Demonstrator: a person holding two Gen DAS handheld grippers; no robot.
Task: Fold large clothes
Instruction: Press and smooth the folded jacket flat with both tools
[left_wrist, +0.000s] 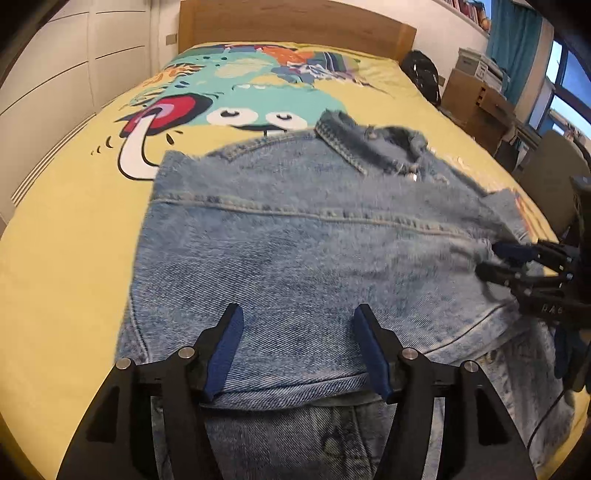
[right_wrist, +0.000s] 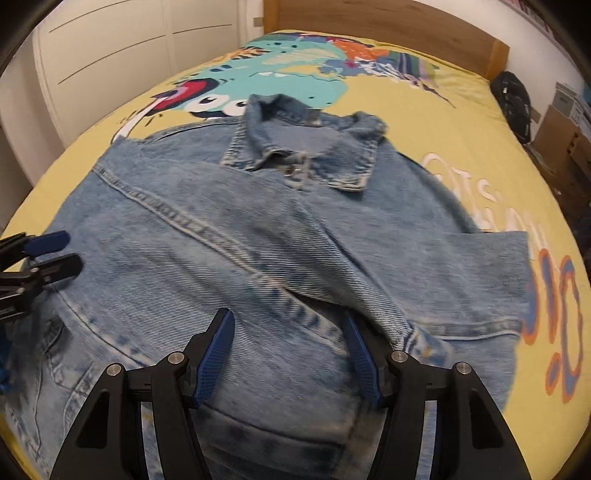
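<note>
"Where's the denim jacket (right_wrist: 236, 236) lying?"

"On the bed (left_wrist: 66, 236), collar (right_wrist: 306, 147) towards the headboard (right_wrist: 388, 29), hem towards us. Its long axis runs straight away from both tools."

"Left side first, then?"

"The left tool (left_wrist: 297, 354) hangs over the near hem on the jacket's left half, jaws parted about halfway, nothing pinched between them. Cloth lies beneath the gap only."

"And to the right?"

"The right tool (right_wrist: 286, 358) sits over the near hem of the right half, beside a sleeve (right_wrist: 332, 266) folded across the front. Jaws parted the same, and empty as far as I can tell."

"Which is nearer the work?"

"Each has the hem directly under it. I'd guess the next fold carries the hem up towards the collar."
</note>
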